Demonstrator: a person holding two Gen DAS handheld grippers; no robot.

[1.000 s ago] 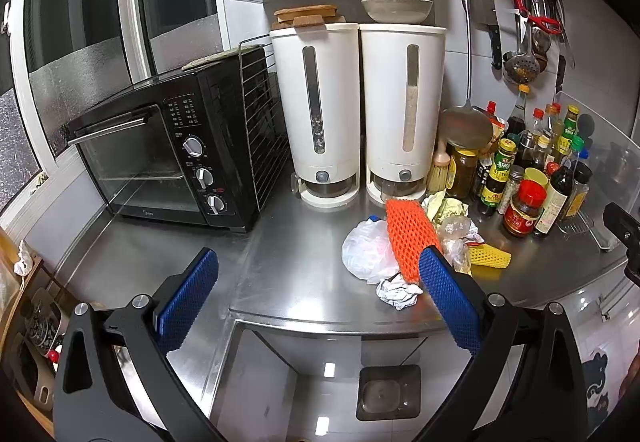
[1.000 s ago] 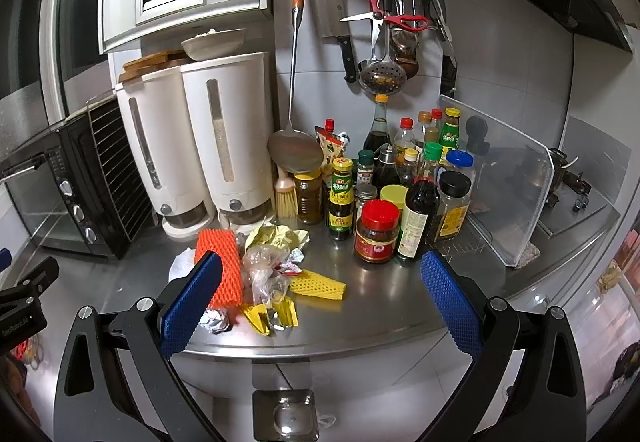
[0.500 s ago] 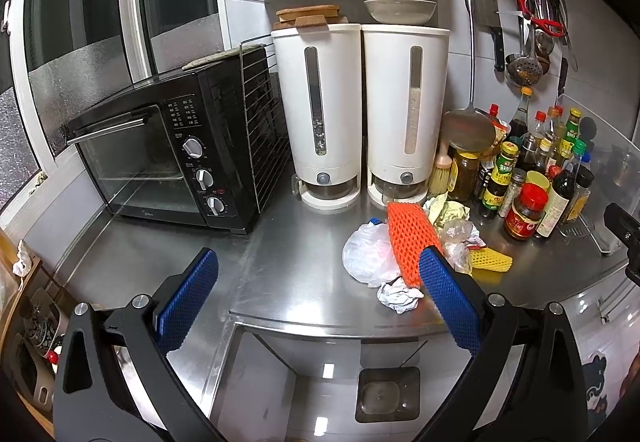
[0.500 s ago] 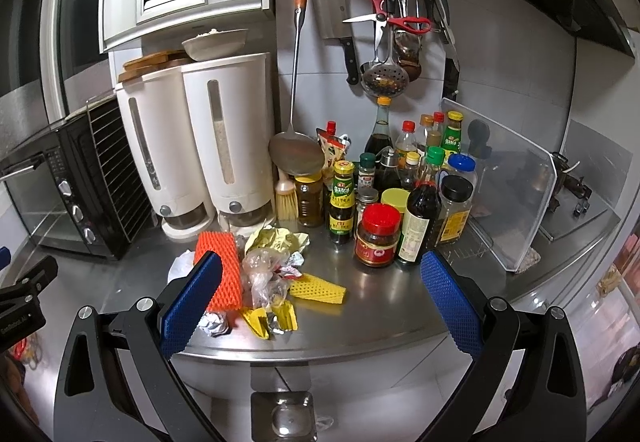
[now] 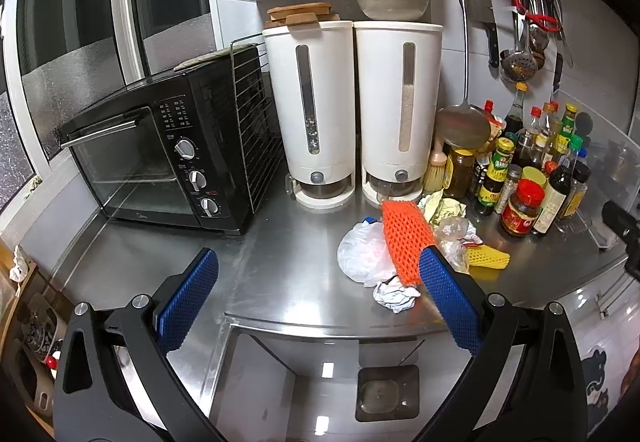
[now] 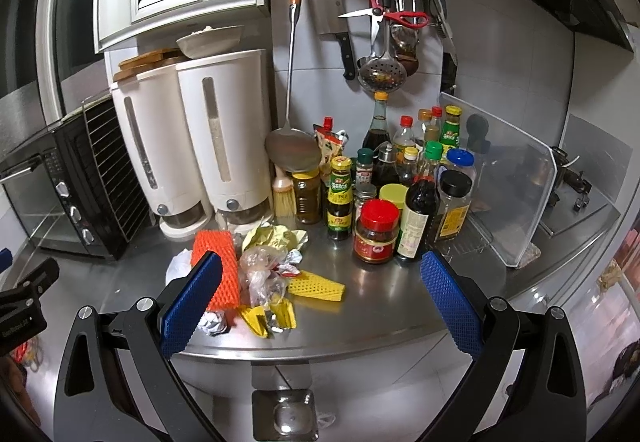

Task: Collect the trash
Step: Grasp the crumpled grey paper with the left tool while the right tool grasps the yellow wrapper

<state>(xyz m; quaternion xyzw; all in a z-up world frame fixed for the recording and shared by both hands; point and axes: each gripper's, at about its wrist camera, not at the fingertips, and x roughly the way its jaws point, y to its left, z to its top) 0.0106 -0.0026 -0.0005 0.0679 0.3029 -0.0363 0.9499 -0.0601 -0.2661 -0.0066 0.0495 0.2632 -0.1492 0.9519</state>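
Note:
A heap of trash lies on the steel counter (image 5: 288,274): an orange foam net (image 5: 404,238), a white plastic bag (image 5: 362,256), a crumpled white paper (image 5: 394,294), a yellow foam net (image 5: 488,258) and clear wrap (image 5: 452,234). In the right wrist view the orange net (image 6: 218,262), yellow net (image 6: 318,286), clear wrap (image 6: 262,270), yellow-green wrapper (image 6: 272,236) and yellow scraps (image 6: 268,316) show. My left gripper (image 5: 316,294) is open and empty, in front of the counter edge, left of the heap. My right gripper (image 6: 320,298) is open and empty, just in front of the heap.
A black toaster oven (image 5: 168,154) stands at the left, two white dispensers (image 5: 352,114) at the back. Sauce bottles and jars (image 6: 404,194) crowd the right, beside a clear splash guard (image 6: 508,182). Utensils hang on a wall rail (image 6: 384,22).
Both grippers have edged slightly closer to the counter; the heap sits a little nearer in both views. Nothing has been grasped or moved.

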